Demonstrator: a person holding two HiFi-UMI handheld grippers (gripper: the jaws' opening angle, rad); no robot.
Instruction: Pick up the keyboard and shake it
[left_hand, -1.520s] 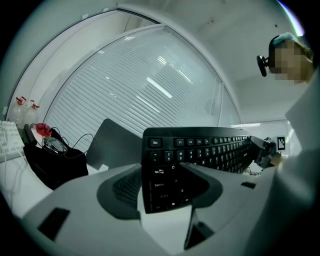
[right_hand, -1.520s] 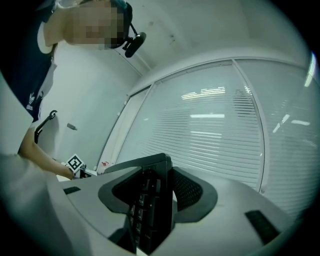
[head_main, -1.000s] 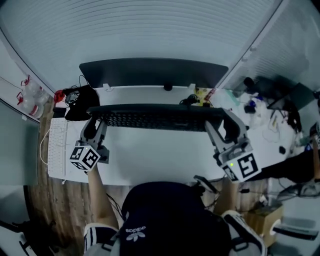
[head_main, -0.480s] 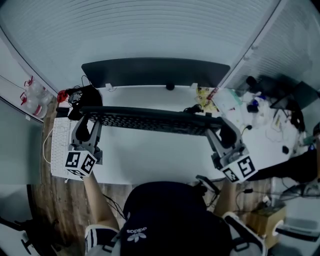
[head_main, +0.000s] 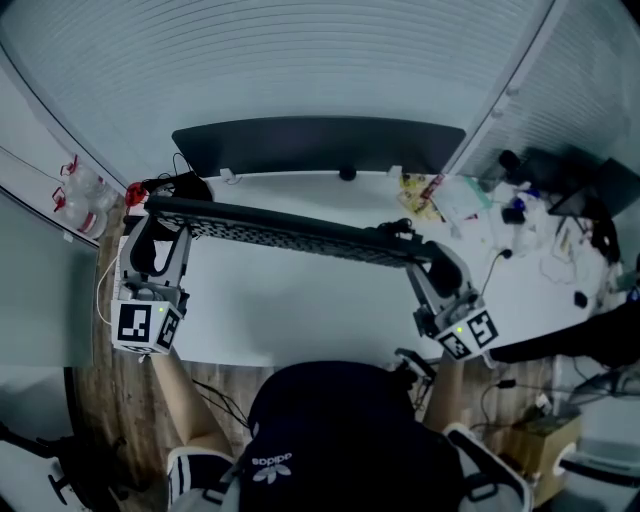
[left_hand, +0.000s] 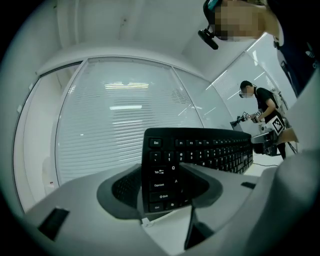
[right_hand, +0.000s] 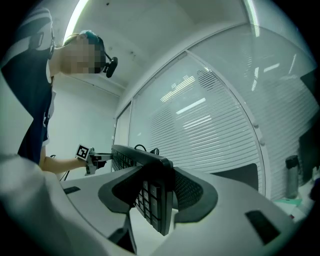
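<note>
A long black keyboard (head_main: 290, 232) hangs in the air above the white desk (head_main: 300, 310), held at both ends and tilted, its left end higher than its right. My left gripper (head_main: 150, 215) is shut on the keyboard's left end (left_hand: 167, 172), the Esc and Tab keys showing between the pads. My right gripper (head_main: 425, 250) is shut on the right end (right_hand: 157, 200), its dark pads on both faces of the board. In the right gripper view the keyboard (right_hand: 135, 160) runs away toward the left gripper (right_hand: 90, 157).
A dark monitor (head_main: 318, 145) stands at the desk's back edge before a blind-covered window. A white keyboard (head_main: 112, 285) lies at the desk's left side. Cables and dark items (head_main: 165, 188) sit at the back left. A cluttered table (head_main: 540, 240) is at the right. Another person (left_hand: 260, 102) stands far off.
The keyboard's left end has risen with my left gripper while the right end has sunk with my right gripper, so the board now slants down to the right.
</note>
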